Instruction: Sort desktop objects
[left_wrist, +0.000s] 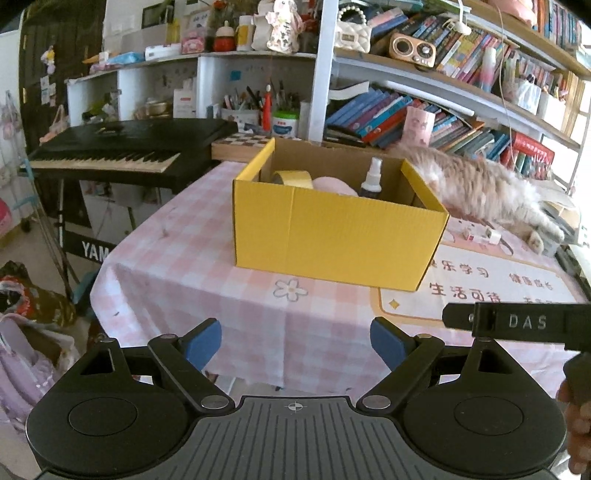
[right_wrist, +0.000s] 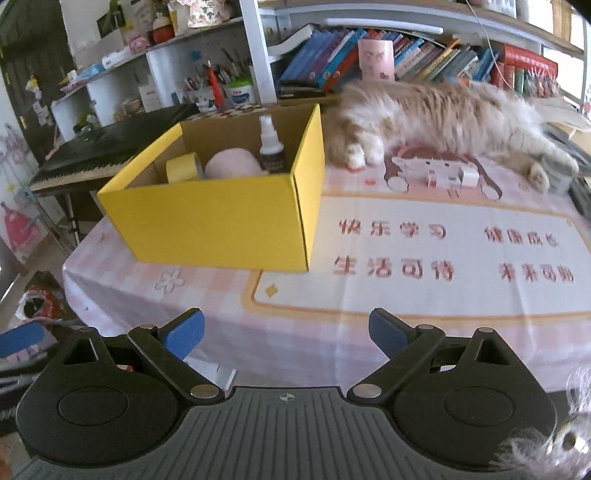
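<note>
Box: yellow carton (right_wrist: 221, 218) on the checked tablecloth (right_wrist: 295, 332), ahead and left of the right gripper (right_wrist: 286, 334).
Contents: tape roll (right_wrist: 183, 168), pink round item (right_wrist: 232, 164), spray bottle (right_wrist: 270, 149).
Left gripper (left_wrist: 295, 343): fingers apart, empty, short of the carton.
Right gripper: fingers apart, empty.
Beyond: cat (right_wrist: 443, 118) lying right of the carton.

We see a table (right_wrist: 295, 332) under pink checked cloth; 1 yellow box (right_wrist: 221, 218) sits left of centre, 1 fluffy cat (right_wrist: 443, 110) lies upper right, small white blocks (right_wrist: 447, 177) beside it.
</note>
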